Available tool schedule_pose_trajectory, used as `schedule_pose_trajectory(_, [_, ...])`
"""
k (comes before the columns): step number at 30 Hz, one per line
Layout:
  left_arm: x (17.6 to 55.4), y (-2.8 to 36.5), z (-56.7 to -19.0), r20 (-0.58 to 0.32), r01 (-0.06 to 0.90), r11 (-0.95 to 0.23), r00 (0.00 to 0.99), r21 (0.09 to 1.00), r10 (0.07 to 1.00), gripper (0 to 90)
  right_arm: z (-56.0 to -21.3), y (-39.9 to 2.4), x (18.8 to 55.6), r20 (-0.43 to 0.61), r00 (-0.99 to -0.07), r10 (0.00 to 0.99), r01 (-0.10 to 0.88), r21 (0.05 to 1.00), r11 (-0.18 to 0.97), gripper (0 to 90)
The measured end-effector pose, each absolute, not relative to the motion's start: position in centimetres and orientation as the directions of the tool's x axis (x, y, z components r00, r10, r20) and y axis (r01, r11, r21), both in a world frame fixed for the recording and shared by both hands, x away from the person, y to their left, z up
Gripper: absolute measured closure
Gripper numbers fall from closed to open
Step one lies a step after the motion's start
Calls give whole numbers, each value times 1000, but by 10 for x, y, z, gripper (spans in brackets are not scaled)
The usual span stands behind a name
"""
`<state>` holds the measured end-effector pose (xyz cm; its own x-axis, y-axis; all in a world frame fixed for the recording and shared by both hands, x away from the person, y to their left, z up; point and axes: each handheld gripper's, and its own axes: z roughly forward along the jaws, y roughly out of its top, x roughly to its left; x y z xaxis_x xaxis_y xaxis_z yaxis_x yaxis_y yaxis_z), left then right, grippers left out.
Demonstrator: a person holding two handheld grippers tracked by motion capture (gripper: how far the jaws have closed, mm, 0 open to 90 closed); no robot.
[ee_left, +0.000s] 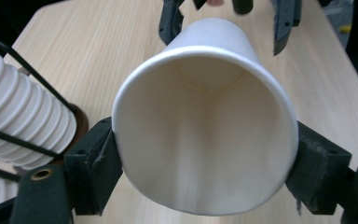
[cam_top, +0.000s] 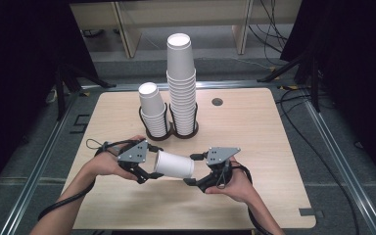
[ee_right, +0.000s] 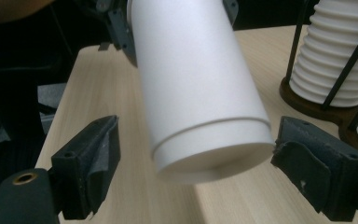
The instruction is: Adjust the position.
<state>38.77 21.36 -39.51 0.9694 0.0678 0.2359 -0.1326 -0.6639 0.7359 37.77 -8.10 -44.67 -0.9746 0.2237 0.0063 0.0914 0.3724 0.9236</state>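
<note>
**White paper cup slung level between two claws**

White cup [cam_top: 175, 164] pinched at its rim by the left claw [cam_top: 149, 175], pads [ee_left: 98, 161] pressing both sides of the mouth, probably to carry it sideways above the worktop [cam_top: 254, 127]. Right claw [cam_top: 192, 181] spread apart around the cup's base, pads [ee_right: 93, 154] flanking without pressing; looks like a hand-off or a pull to separate nested cups. Both hands low, wrists turned inward, claws pointing at each other. Farther back, two wire holders: short stack [cam_top: 152, 112] beside tall stack [cam_top: 181, 83], just touching.
</note>
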Motion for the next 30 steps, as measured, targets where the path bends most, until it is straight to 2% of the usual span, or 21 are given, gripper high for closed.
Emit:
schedule_pose_trajectory(7, [391,204,-379,291,-169,-783,956,599,16,213,-445,-83,376,-2,-969,247,105,902,418,152])
schedule_pose_trajectory(14, [395,199,-370,299,-171,-840,954,515,-11,219,-442,-83,376,-16,-964,264,106,892,440,153])
schedule_pose_trajectory(19, [397,193,-365,297,-172,-898,954,406,-49,221,-438,-75,375,-35,-966,255,95,872,480,169])
schedule_pose_trajectory(30, [396,183,-358,307,-200,-930,946,310,-101,224,-434,-63,378,-66,-965,254,78,852,518,190])
